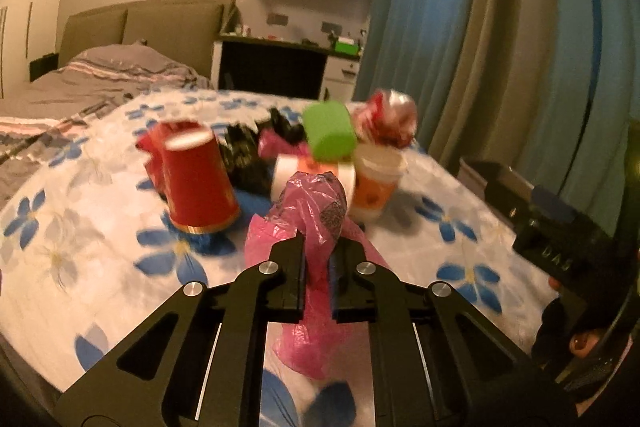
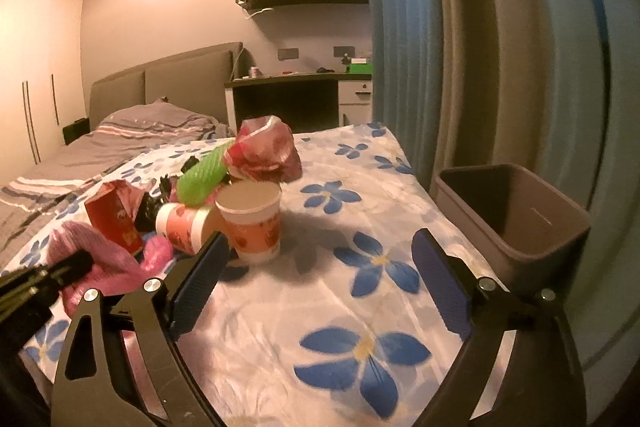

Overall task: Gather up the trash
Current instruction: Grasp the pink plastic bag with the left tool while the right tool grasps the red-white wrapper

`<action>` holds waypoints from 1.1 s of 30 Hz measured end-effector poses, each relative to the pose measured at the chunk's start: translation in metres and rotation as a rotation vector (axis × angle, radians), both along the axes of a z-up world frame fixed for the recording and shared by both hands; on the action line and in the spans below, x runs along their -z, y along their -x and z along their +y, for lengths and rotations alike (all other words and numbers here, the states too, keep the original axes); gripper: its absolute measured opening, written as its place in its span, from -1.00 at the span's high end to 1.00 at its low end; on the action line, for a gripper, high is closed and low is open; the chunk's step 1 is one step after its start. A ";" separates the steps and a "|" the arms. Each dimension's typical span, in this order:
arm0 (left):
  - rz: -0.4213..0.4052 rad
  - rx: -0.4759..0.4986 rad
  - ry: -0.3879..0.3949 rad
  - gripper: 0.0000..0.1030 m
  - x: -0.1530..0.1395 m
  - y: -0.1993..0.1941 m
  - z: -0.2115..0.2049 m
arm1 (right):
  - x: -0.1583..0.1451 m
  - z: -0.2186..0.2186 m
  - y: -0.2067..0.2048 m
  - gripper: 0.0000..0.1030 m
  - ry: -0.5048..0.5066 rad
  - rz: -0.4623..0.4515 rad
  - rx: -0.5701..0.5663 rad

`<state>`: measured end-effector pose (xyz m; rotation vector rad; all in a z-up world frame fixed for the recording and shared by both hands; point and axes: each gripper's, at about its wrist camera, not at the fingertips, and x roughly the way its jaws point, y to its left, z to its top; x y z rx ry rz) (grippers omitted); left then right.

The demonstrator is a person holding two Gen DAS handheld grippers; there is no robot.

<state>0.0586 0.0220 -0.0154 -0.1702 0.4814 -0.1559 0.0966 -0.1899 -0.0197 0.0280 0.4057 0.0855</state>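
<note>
In the left wrist view, the left gripper (image 1: pixel 318 247) is seen clenched on a crumpled pink plastic bag (image 1: pixel 316 203), which is pinched between the two fingers and raised above the flowered cloth (image 1: pixel 120 227). Beyond it, a heap of litter is spread on the cloth: an upturned red cup (image 1: pixel 198 179) to the left, a white-and-orange paper cup (image 1: pixel 376 183) to the right, a green roll (image 1: pixel 329 131) propped above, and a crumpled red-and-white wrapper (image 1: pixel 387 119) behind; the picture is blurred here.

In the right wrist view, the right gripper (image 2: pixel 320 267) is shown released, its blue-padded fingers (image 2: pixel 434 275) spread wide apart with nothing between them. The upright paper cup (image 2: pixel 252 221) is found just beyond the left finger, and a second cup (image 2: pixel 182 227) lies on its side beside it. A grey bin (image 2: pixel 516 219) is placed off the cloth's right edge, near the blue curtain (image 2: pixel 400 27)
</note>
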 end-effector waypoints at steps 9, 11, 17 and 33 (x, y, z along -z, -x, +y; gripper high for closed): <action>-0.049 -0.077 0.025 0.85 -0.032 -0.039 0.013 | -0.030 0.015 -0.065 -0.47 -0.027 -0.019 -0.065; -0.053 -0.082 0.030 0.85 -0.037 -0.047 0.014 | -0.037 0.018 -0.084 -0.47 -0.041 -0.014 -0.087; -0.038 -0.085 0.033 0.85 -0.036 -0.067 0.012 | -0.040 0.022 -0.131 -0.35 -0.050 0.020 -0.124; -0.001 -0.069 0.036 0.85 -0.024 -0.081 0.006 | -0.024 0.027 -0.153 0.50 -0.104 0.116 -0.240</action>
